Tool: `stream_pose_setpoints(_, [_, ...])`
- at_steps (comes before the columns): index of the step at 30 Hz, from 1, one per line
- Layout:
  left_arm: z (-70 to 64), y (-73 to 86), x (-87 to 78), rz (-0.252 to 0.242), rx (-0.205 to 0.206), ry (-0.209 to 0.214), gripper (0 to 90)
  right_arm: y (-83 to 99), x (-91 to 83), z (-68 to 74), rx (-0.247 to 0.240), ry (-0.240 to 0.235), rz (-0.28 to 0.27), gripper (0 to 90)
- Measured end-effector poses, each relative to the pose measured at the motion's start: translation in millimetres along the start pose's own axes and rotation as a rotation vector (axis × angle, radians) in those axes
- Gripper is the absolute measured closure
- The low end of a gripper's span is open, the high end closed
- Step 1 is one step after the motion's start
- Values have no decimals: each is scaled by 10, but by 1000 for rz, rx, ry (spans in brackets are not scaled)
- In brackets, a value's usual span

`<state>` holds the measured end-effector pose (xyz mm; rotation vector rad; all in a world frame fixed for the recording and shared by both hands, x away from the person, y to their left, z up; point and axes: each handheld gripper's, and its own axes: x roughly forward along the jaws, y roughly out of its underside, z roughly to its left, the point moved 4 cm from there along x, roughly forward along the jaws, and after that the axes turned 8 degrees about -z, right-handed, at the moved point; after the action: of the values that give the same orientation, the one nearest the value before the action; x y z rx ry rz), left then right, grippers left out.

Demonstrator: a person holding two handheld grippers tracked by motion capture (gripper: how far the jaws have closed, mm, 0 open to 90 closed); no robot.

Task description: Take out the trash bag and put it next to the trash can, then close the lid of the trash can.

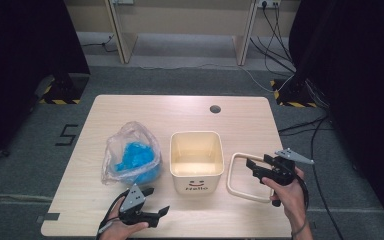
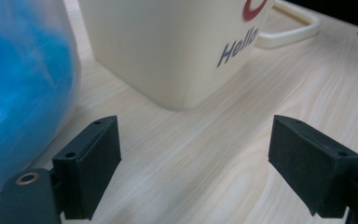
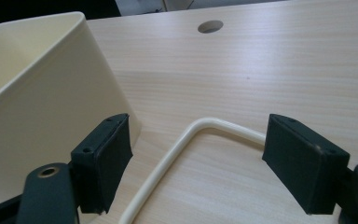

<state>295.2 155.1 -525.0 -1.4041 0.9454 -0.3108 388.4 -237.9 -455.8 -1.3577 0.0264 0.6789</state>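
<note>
- Grey carpet floor around a pale wood-grain table (image 1: 260, 125) with a round cable hole near its far edge; dark curtains to both sides.
- On the table, left to right in the high view: clear plastic bag holding crumpled blue material (image 1: 132, 157), open cream plastic bin printed "Hello" with a smile mark (image 1: 196, 161), and a cream rounded-rectangle frame of thin plastic (image 1: 240, 176) lying flat just beside the bin's right wall.
- Right gripper (image 1: 258, 168): jaws apart, nothing between the pads. It hovers over the frame's right part; in the right gripper view (image 3: 196, 163) the frame's rounded corner (image 3: 193, 128) lies between and just beyond the open jaws, with the bin wall (image 3: 42, 116) close to the left jaw.
- Left gripper (image 1: 156, 200): jaws apart, empty, low at the table's near edge, in front of the gap between bag and bin. The left gripper view (image 2: 193, 163) looks at the bin's near corner (image 2: 177, 51), the bag (image 2: 23, 79) at its left.
- Key relation: the frame lies directly ahead of and under the right gripper, its long axis running near-to-far; the right hand is clearly the nearer one.
- Judgement: the next move is likely a grasp on the frame's bar with the right gripper; the thin bar lying flat on the wood calls for a low approach.
</note>
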Motion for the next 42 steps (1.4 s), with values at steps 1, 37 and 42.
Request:
stream_pose_setpoints(1, [11, 25, 10, 17, 6, -5, 171, 26, -4, -24, 2, 2, 6, 234])
stream_pose_setpoints(37, [98, 214, 77, 193, 75, -58, 176, 415, -62, -474, -11, 122, 100, 235])
stream_pose_setpoints(42, [98, 215, 77, 195, 73, -65, 166, 441, -58, -498, -1, 128, 109, 239])
